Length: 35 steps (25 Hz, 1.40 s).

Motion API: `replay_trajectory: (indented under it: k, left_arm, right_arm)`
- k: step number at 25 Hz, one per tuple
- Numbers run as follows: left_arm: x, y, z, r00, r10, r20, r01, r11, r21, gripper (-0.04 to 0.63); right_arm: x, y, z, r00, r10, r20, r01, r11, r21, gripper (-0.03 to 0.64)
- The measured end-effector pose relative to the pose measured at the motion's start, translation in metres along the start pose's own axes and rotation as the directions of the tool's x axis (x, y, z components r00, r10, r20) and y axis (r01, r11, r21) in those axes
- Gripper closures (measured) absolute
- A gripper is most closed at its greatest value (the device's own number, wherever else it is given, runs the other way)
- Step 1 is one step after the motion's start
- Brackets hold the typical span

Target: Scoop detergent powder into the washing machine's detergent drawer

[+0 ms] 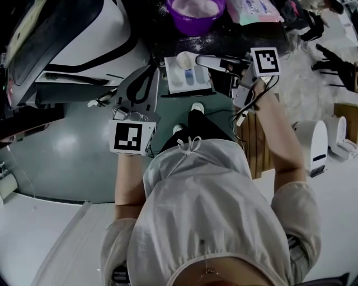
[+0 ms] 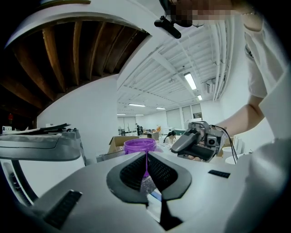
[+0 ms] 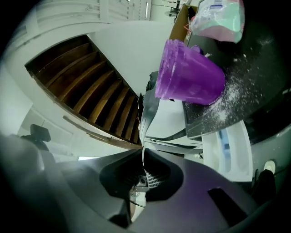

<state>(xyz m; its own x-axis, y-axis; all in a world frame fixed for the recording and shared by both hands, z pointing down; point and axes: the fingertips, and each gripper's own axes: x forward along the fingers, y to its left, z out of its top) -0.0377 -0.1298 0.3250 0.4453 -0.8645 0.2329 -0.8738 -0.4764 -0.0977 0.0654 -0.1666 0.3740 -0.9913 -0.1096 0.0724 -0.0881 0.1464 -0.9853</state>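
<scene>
Right tool (image 1: 197,60) is clamping shut on the thin handle of a round white plastic scoop (image 1: 184,60), holding it over the far end of the detergent drawer (image 1: 173,81), handle running sideways to the right. The drawer's a boxy white plastic tray with a blue insert, sticking out lengthwise toward the person. Left tool (image 1: 150,74) is hanging just left of it, jaws pressed together on nothing.

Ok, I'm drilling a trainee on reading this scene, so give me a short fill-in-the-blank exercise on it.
The bowl of powder is ___ in colour.
The left gripper has its jaws ___.
The right gripper holds a spoon above the ___.
Missing words: purple; shut; drawer.
</scene>
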Motion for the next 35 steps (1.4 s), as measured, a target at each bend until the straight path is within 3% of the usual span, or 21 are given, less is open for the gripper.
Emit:
replay_trajectory:
  k: [6, 10, 15, 20, 23, 25, 31, 35]
  left_arm:
    - [-0.03, -0.006, -0.029, 1.0, -0.022, -0.014, 0.022, 0.999, -0.028, 0.568]
    - [-0.046, -0.011, -0.059, 0.998, -0.031, -0.051, 0.028, 0.997, -0.065, 0.568]
    - [-0.055, -0.012, -0.083, 0.997, -0.043, -0.064, 0.036, 0.995, -0.098, 0.568]
    - [-0.054, -0.008, -0.094, 0.997, -0.045, -0.07, 0.037, 0.993, -0.11, 0.569]
    - [-0.052, -0.005, -0.102, 0.997, -0.042, -0.072, 0.033, 0.993, -0.116, 0.569]
    - [-0.052, -0.004, -0.108, 0.996, -0.039, -0.076, 0.029, 0.992, -0.124, 0.568]
    - [-0.052, -0.007, -0.123, 0.995, -0.035, -0.093, 0.021, 0.988, -0.154, 0.569]
    - [-0.05, -0.005, -0.128, 0.994, -0.028, -0.105, 0.01, 0.986, -0.164, 0.569]
  right_arm:
    - [0.006, -0.03, -0.035, 0.997, -0.021, 0.069, 0.016, 0.997, 0.074, 0.607]
    - [0.007, -0.06, -0.048, 0.989, -0.109, 0.101, 0.101, 0.992, 0.078, 0.607]
    - [0.012, -0.095, -0.054, 0.939, -0.312, 0.147, 0.307, 0.95, 0.055, 0.607]
    - [0.023, -0.114, -0.049, 0.899, -0.401, 0.176, 0.394, 0.916, 0.076, 0.607]
    - [0.028, -0.126, -0.04, 0.883, -0.438, 0.168, 0.448, 0.894, -0.022, 0.607]
    - [0.031, -0.135, -0.036, 0.864, -0.48, 0.15, 0.498, 0.858, -0.124, 0.607]
    - [0.043, -0.15, -0.031, 0.785, -0.609, 0.115, 0.596, 0.691, -0.408, 0.607]
    - [0.053, -0.156, -0.026, 0.73, -0.671, 0.127, 0.589, 0.524, -0.615, 0.607]
